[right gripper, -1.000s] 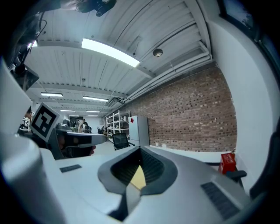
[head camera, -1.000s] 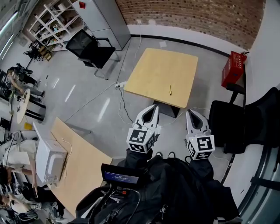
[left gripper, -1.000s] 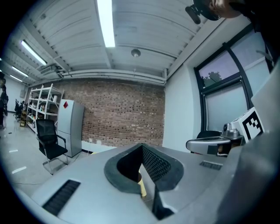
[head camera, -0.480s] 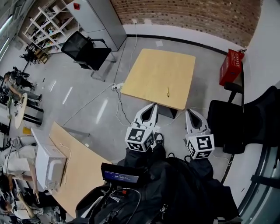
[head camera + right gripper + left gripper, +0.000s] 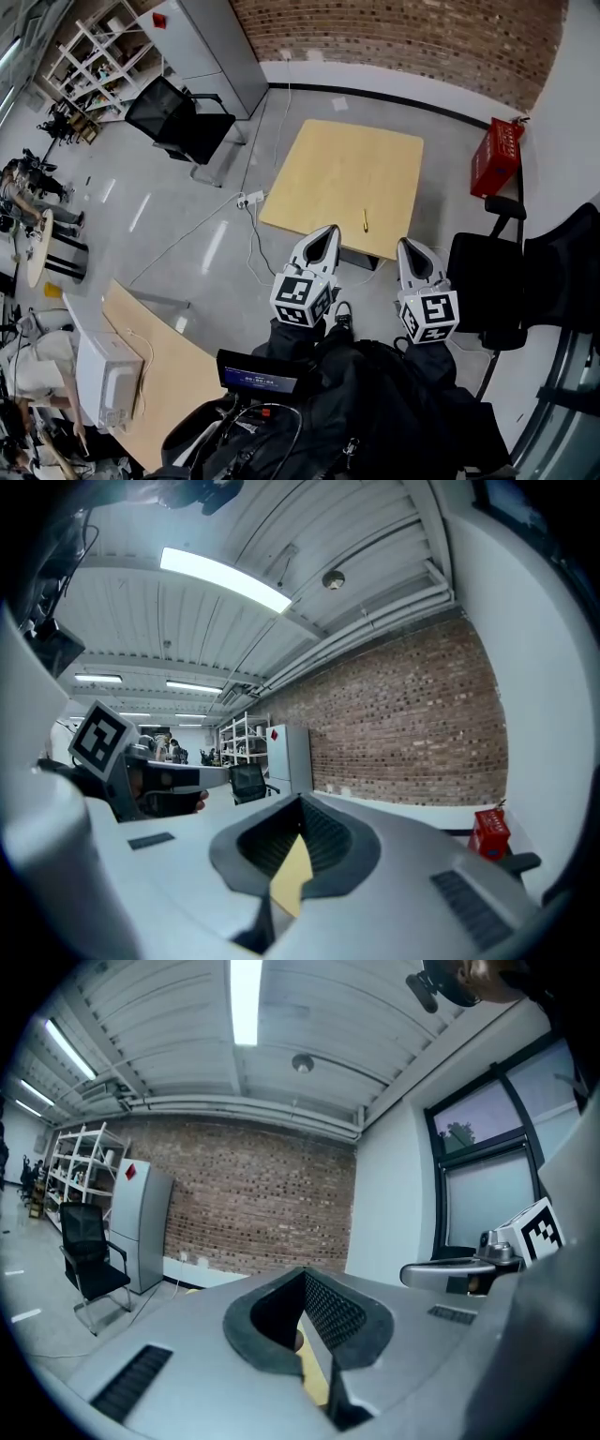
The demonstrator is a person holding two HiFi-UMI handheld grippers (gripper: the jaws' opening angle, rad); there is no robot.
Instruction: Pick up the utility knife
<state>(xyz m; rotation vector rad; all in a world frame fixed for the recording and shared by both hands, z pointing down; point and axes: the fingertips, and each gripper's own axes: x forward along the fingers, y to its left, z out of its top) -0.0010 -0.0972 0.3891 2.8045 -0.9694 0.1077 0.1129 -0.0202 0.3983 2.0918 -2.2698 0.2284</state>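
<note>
Wooden table [image 5: 337, 169] bearing the utility knife [image 5: 365, 220] is judged not yet reached; left gripper [image 5: 328, 232] and right gripper [image 5: 411, 245], jaws pressed together, must be opened there.

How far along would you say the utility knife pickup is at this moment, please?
Done: nothing yet. The utility knife lies untouched on the wooden table, near its front edge. In hand: the left gripper and right gripper point toward the table, jaws together and empty, apart from the knife. Left: close in, open a gripper, grasp the knife and lift.
</note>
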